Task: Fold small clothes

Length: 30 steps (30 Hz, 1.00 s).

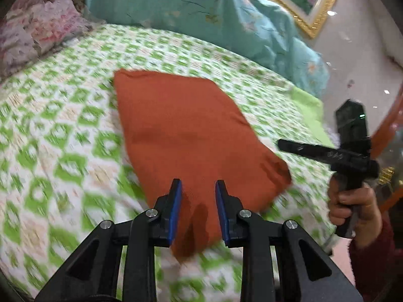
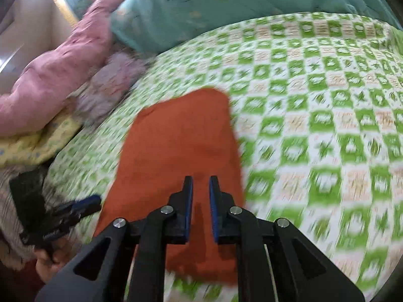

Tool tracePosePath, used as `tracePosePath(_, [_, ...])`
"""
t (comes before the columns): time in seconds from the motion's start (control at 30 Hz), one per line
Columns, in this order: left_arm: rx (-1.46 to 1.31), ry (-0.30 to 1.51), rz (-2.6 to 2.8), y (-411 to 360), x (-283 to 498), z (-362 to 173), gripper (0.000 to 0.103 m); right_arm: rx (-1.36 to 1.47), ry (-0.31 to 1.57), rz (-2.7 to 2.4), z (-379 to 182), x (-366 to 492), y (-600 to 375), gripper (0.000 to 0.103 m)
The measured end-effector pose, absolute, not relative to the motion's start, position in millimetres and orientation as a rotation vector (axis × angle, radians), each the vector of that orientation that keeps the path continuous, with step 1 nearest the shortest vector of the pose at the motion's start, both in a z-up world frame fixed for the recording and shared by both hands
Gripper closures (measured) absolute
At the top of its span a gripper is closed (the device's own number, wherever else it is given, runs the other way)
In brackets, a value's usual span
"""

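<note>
A rust-orange cloth (image 1: 181,130) lies folded flat on the green-and-white patterned bedspread (image 1: 63,125); it also shows in the right wrist view (image 2: 181,146). My left gripper (image 1: 198,186) is open and empty, hovering above the cloth's near end. My right gripper (image 2: 200,181) is open with a narrower gap, empty, above the cloth's near part. In the left wrist view the right gripper (image 1: 284,144) is held in a hand off the cloth's right corner. In the right wrist view the left gripper (image 2: 93,202) sits at the cloth's left edge. Both views are motion-blurred.
A teal floral quilt (image 1: 201,12) is bunched along the far side of the bed. Pink floral pillows (image 1: 32,27) lie at the far left. A yellow patterned cloth (image 2: 32,143) lies by the pink bedding (image 2: 63,68). A gold-framed picture (image 1: 309,2) leans on the wall.
</note>
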<state>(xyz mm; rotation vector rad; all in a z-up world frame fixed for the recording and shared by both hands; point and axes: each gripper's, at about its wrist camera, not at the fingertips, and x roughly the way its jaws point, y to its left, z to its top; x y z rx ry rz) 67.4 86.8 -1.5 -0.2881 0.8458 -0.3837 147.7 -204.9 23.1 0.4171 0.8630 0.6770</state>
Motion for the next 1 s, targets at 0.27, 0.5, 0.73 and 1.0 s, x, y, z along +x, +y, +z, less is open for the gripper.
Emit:
tracePosePath(0.27, [-0.181,0.935,-0.35,67.1,58.0,-40.7,0.079,0.373,0.97,0.584,-23.8,130.2,-209.7,0.093])
tracePosePath(0.5, [-0.215,0.94,-0.327,69.3,49.9,-35.5,0.076,0.358,0.954,0.542,-18.4,122.0,-210.5,0.094])
tracePosePath(0.73, [-0.18,0.914,-0.256,68.1,25.6,-19.8,0.058,0.352,0.943,0.425,-7.7,95.4,-226.1,0.089])
tracePosePath(1.0, [-0.199,0.891,-0.25,65.6,6.6,-9.8,0.044,0.431,0.81,0.47,13.7,47.6,-236.8,0.065])
